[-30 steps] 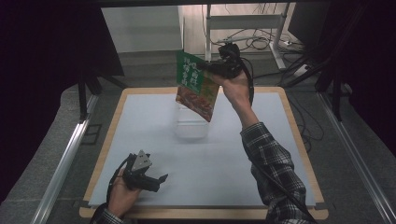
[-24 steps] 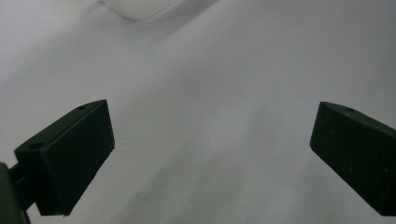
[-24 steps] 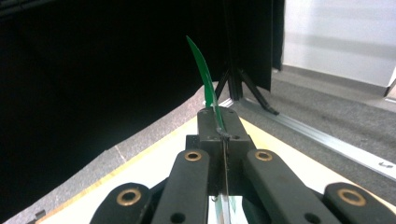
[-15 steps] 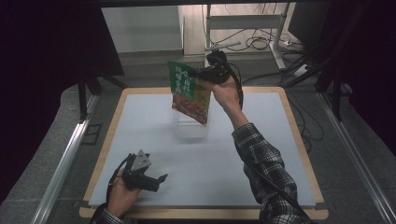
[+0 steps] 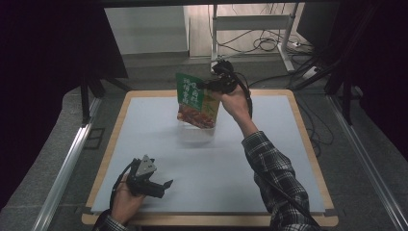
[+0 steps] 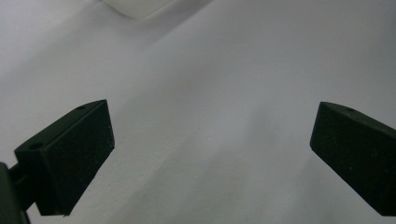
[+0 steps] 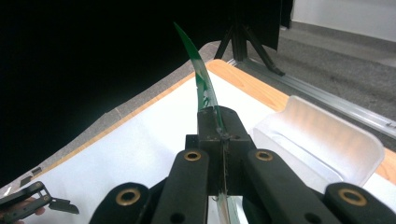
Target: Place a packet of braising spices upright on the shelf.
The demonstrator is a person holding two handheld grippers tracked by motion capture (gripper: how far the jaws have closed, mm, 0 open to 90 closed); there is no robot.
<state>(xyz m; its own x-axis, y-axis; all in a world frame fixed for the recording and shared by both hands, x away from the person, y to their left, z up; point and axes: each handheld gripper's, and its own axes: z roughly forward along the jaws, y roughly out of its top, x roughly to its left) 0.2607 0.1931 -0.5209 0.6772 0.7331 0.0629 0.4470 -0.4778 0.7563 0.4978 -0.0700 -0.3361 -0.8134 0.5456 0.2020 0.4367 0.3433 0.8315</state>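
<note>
Over the far half of the counter (image 5: 144,144), high view: the right hand-held gripper (image 5: 204,84) is raised in the air, clenched on the upper right edge of a flat, glossy pouch (image 5: 196,101). Pouch is green at the top, with a brown food picture lower down; it hangs tilted, clear of the surface. Directly beneath it sits a pale, translucent plastic tray (image 5: 196,135), hard to make out against the light matte top. Counter has a light wooden rim. A plaid sleeve (image 5: 274,173) reaches in from the lower right. Near the front left corner, the left hand-held gripper (image 5: 163,185) rests low at the surface, black jaws apart, a grey three-cornered plate on top, nothing between the jaws.

Left gripper view: two blunt black jaw pads with a fine grainy texture, set wide apart, released. Between them, plain smooth white surface. A rounded white corner of the tray (image 6: 135,5) peeks in at the top edge.

Right gripper view: jaws pressed together on the pouch (image 7: 201,81), seen edge-on as a thin, curved green sheet rising past the tips. Brass-coloured pivots on the black linkage. To the right, below, the tray (image 7: 327,140): frosted plastic, rounded corners, shallow. Far lower left, the left hand-held gripper (image 7: 60,203), small.
</note>
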